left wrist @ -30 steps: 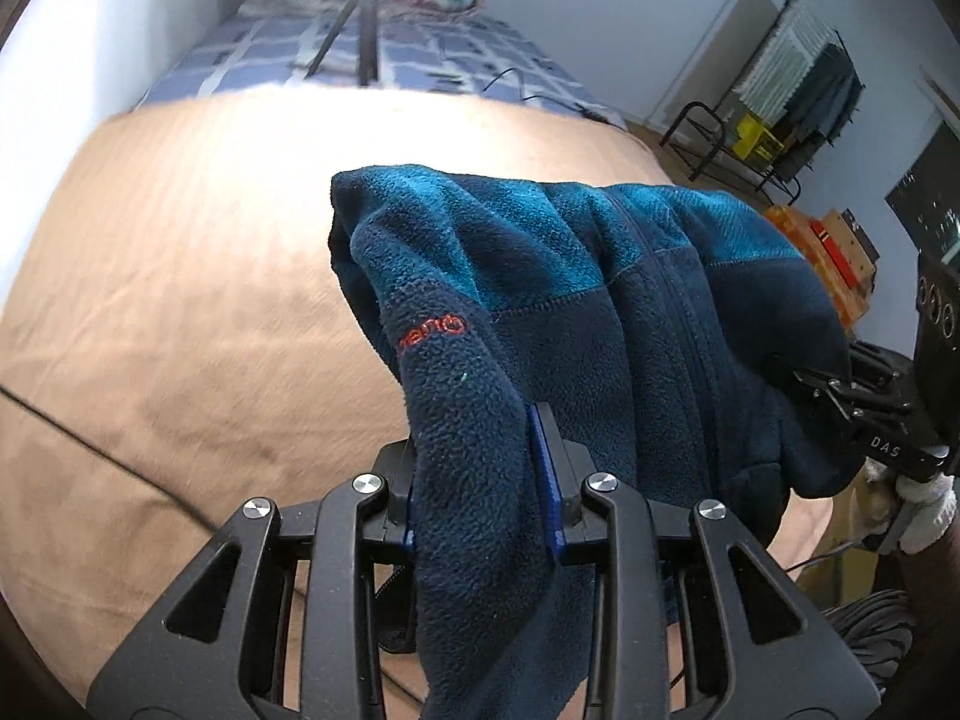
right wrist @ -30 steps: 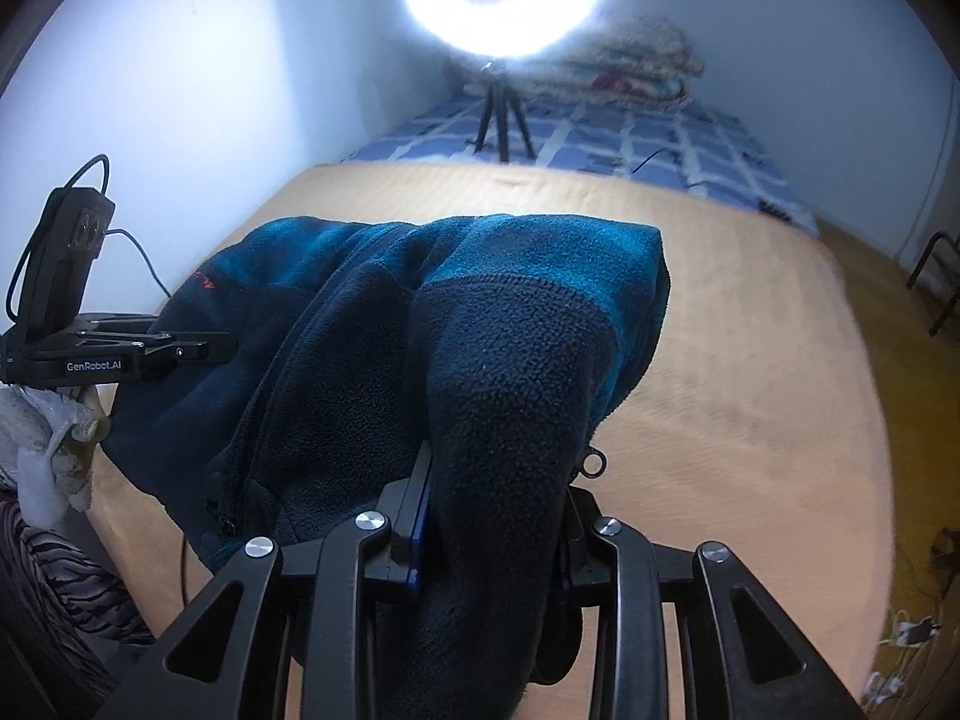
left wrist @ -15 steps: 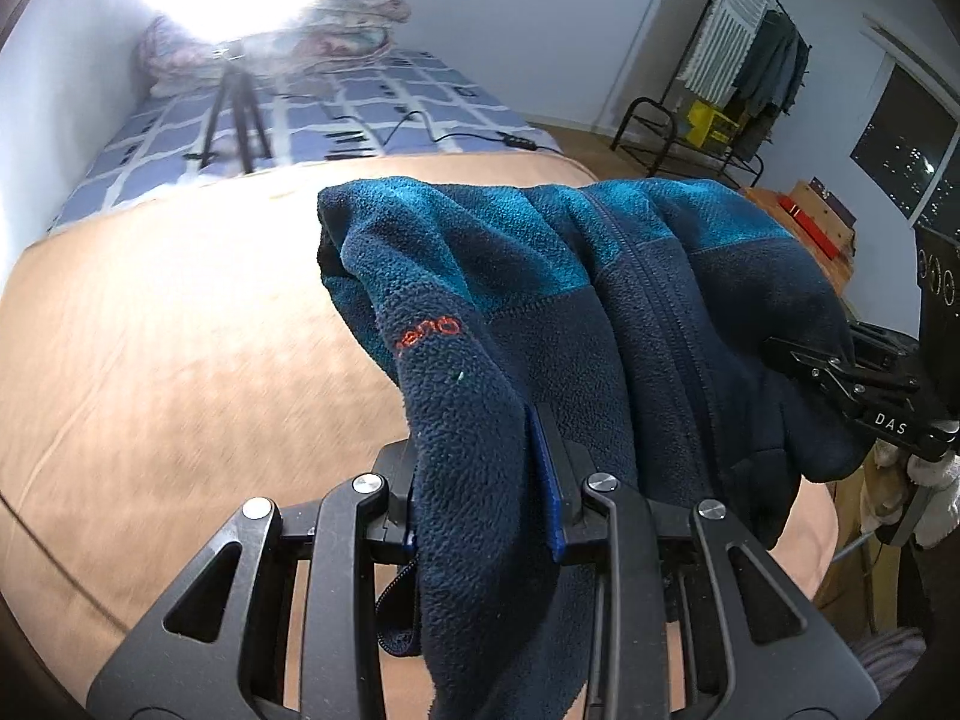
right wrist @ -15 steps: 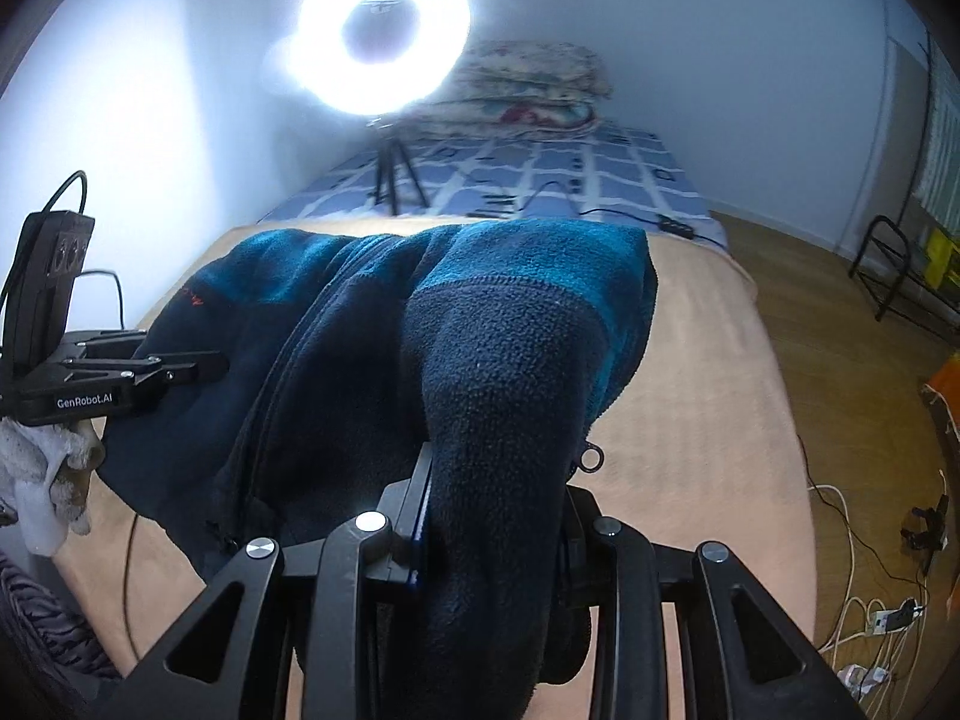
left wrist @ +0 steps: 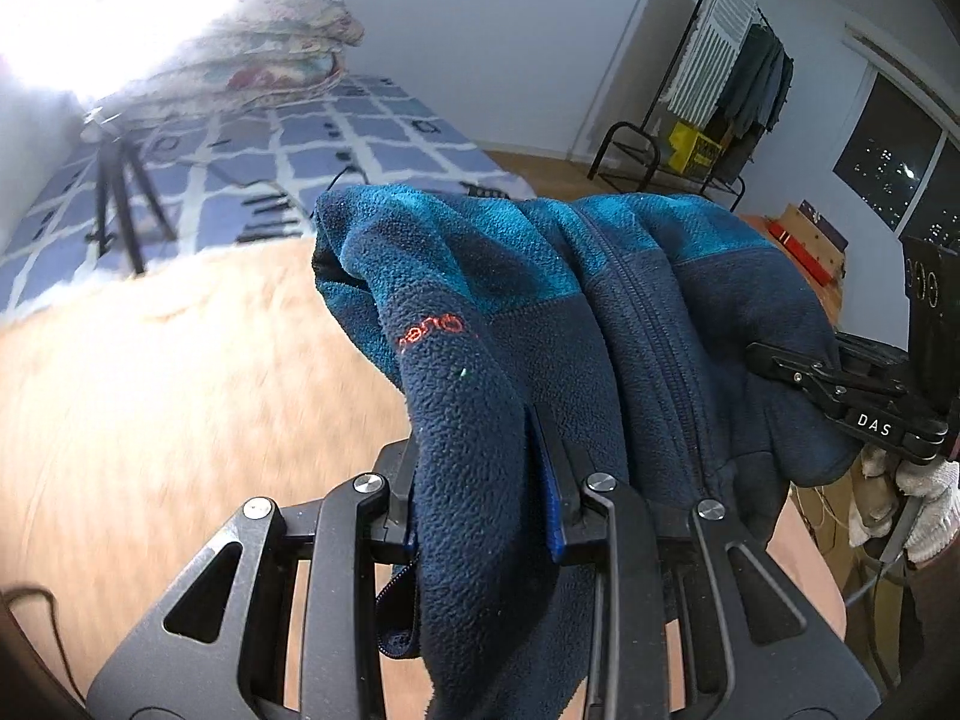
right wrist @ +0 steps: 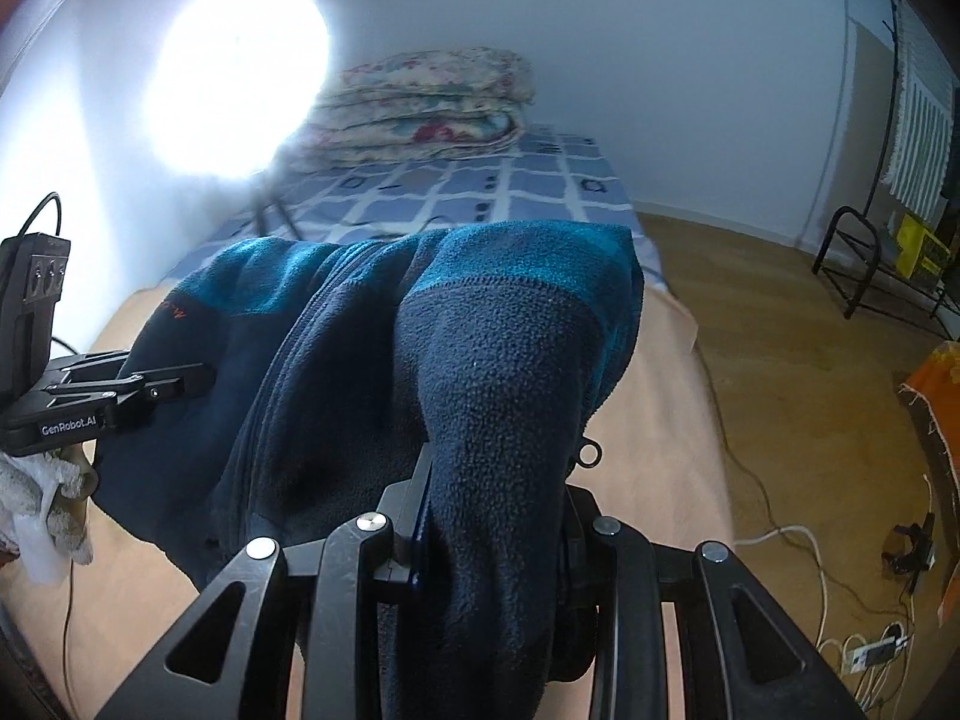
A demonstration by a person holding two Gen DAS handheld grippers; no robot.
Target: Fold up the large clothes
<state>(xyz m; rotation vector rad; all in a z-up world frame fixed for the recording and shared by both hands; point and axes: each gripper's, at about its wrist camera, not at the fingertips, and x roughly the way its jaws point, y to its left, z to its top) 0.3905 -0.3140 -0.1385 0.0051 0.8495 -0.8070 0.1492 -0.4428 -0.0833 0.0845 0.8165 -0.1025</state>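
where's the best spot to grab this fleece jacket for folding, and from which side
Judging by how it hangs, grip the fleece jacket at its two outer edges, coming in from each side, as the left gripper and right gripper do; it then spreads flat with the zipper centred.

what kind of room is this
Most likely a bedroom in a home: a bed with a blue checked sheet, folded quilts stacked at its head, and a clothes rack hung with garments by the wall.
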